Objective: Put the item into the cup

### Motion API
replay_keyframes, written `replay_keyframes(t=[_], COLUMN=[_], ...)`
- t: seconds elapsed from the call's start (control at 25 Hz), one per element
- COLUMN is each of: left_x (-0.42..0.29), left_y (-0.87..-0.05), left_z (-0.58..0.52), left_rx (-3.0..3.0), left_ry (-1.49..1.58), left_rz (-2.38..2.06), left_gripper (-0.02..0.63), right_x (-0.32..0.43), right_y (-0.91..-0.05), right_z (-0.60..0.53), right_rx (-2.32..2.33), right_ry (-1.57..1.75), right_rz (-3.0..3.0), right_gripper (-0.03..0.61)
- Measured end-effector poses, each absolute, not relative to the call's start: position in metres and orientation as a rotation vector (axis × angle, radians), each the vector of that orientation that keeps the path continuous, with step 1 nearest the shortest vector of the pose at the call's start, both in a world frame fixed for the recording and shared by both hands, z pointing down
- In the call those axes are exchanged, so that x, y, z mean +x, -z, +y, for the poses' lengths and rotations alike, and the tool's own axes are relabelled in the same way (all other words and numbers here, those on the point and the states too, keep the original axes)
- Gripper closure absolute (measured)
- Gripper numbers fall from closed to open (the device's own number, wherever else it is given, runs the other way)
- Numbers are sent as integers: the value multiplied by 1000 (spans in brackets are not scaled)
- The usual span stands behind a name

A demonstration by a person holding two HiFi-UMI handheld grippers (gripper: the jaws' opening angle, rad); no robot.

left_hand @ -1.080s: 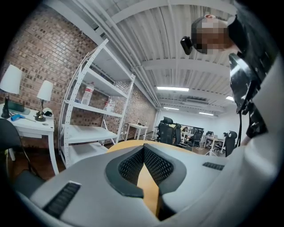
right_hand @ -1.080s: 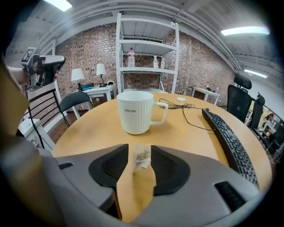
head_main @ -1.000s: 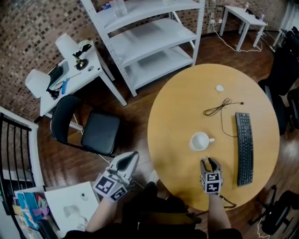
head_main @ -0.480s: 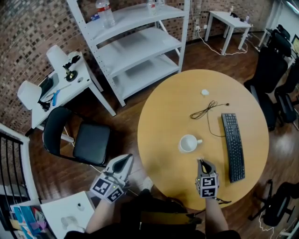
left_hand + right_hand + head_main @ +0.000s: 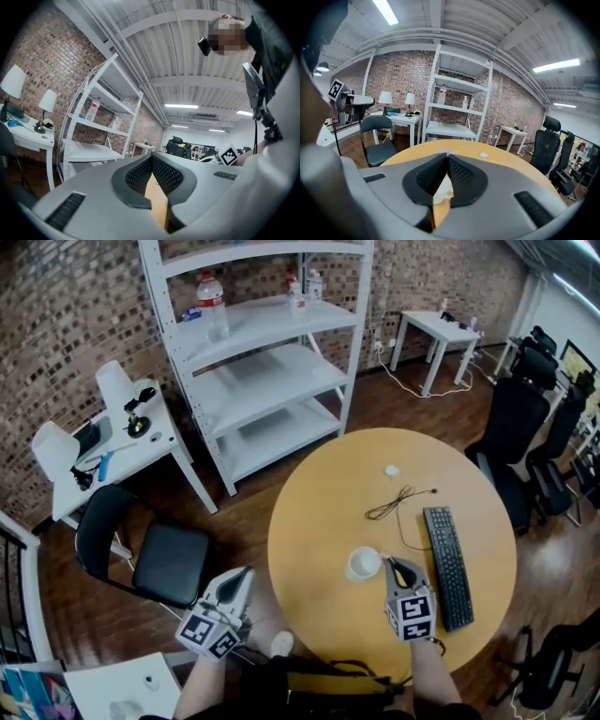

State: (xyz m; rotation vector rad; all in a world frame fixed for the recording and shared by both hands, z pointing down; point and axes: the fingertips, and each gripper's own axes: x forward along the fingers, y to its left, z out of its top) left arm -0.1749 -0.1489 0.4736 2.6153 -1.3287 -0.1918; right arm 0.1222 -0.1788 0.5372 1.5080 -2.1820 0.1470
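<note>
A white cup (image 5: 362, 564) stands on the round wooden table (image 5: 319, 512), near its front edge. My right gripper (image 5: 398, 564) hovers just right of the cup with its jaws together. In the right gripper view a small white item (image 5: 447, 152) pokes out at the tips of the right gripper (image 5: 446, 157). My left gripper (image 5: 242, 575) is off the table's left side, over the floor, with its jaws closed and nothing between them. The left gripper view shows the left gripper (image 5: 151, 158) with only a thin slit of tabletop between its pads.
A black keyboard (image 5: 446, 566) lies right of my right gripper, with a black cable (image 5: 394, 502) and a small white object (image 5: 392, 471) farther back. Left of the table are a black chair (image 5: 150, 554), a white shelf unit (image 5: 272, 362) and a white desk (image 5: 103, 446).
The right gripper's jaws went from wide open to shut. It now sits closer beside the cup. The head view has tilted up, showing more of the room.
</note>
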Motion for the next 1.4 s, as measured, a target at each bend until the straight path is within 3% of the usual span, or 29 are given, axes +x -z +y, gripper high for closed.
replay_keyframes(t=[0.36, 0.52, 0.96, 1.4], left_x=[-224, -225, -205, -109], left_y=[-491, -492, -479, -467], left_z=[-129, -128, -147, -165], left_rx=[2475, 2472, 2563, 2724], left_ry=[201, 188, 170, 217], left_rz=[-1473, -1467, -1388, -1042], left_gripper=[611, 611, 611, 611], right_x=[107, 99, 125, 194], right_y=[-582, -593, -552, -481], right_z=[-196, -197, -182, -120], right_rx=[1423, 1390, 1568, 1918], right_ry=[-250, -289, -240, -111], right_rz=[-2170, -2171, -2241, -2296], right_gripper=[563, 441, 440, 441])
